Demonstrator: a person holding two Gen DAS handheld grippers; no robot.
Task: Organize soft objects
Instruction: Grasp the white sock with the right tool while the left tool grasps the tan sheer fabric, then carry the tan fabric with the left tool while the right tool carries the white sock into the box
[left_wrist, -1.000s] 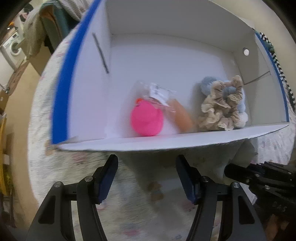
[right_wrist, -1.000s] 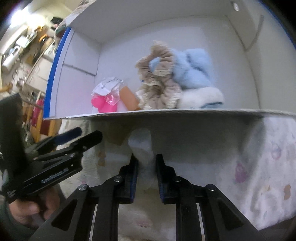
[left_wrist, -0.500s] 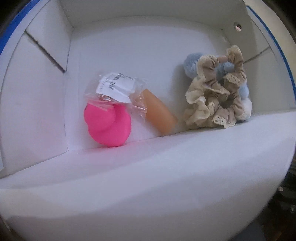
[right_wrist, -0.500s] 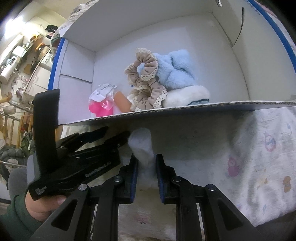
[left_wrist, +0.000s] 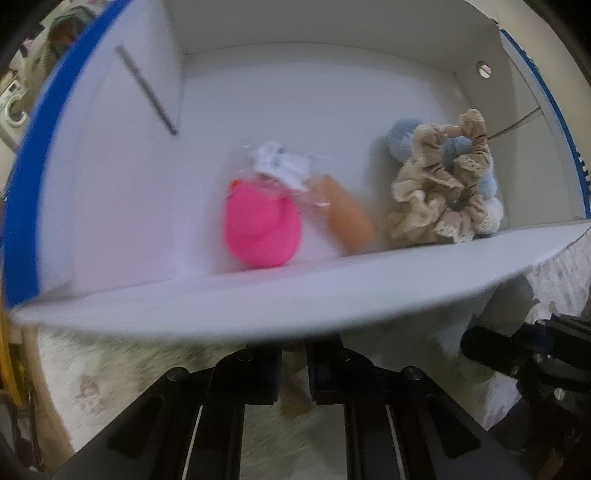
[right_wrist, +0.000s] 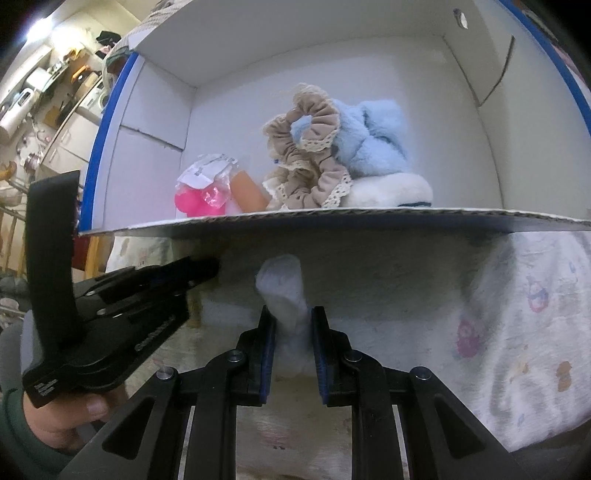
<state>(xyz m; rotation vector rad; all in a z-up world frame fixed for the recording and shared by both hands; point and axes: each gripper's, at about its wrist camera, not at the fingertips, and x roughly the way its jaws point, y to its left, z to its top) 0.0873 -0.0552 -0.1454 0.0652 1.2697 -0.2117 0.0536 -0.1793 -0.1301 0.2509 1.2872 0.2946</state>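
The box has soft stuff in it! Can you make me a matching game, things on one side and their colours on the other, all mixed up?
Things:
1. round sponge
2. frilly scrunchie
3. fluffy sock
4. soft piece held in the right gripper

Colours:
A. light blue
B. white
C. bright pink
D. beige

Pairs: 1-C, 2-D, 3-A, 4-B
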